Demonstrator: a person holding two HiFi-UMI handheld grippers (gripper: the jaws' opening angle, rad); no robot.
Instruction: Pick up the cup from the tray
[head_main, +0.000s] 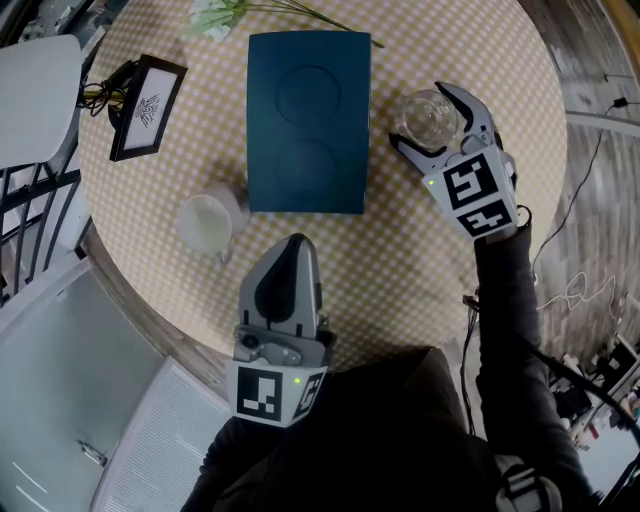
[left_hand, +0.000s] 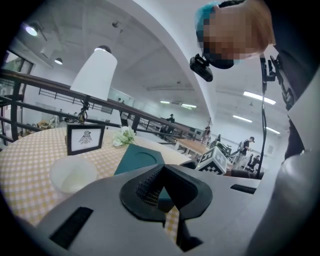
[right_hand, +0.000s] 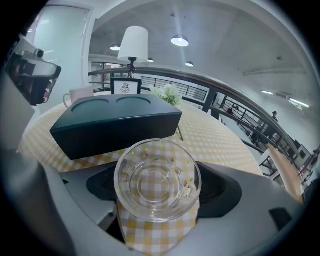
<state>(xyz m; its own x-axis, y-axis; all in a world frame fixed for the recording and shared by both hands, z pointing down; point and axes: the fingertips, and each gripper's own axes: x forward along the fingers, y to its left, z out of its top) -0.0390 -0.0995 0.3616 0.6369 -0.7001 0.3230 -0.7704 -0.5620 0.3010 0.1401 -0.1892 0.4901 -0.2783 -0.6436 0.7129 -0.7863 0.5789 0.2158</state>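
A: What colour is the tray (head_main: 308, 120)?
B: Dark teal, on a bench (head_main: 400, 280) checked yellow and white. The glass cup (head_main: 425, 118) is clear with tiny coloured flecks; the mug (head_main: 205, 222) is white.

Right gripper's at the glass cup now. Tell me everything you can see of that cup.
The glass cup is clear and round, with small coloured specks on its wall and no handle showing. It is empty and upright. The pads of the right gripper meet its two sides. It is off the dark teal tray, right of it in the head view, over the checked tablecloth; whether it rests on the cloth I cannot tell.
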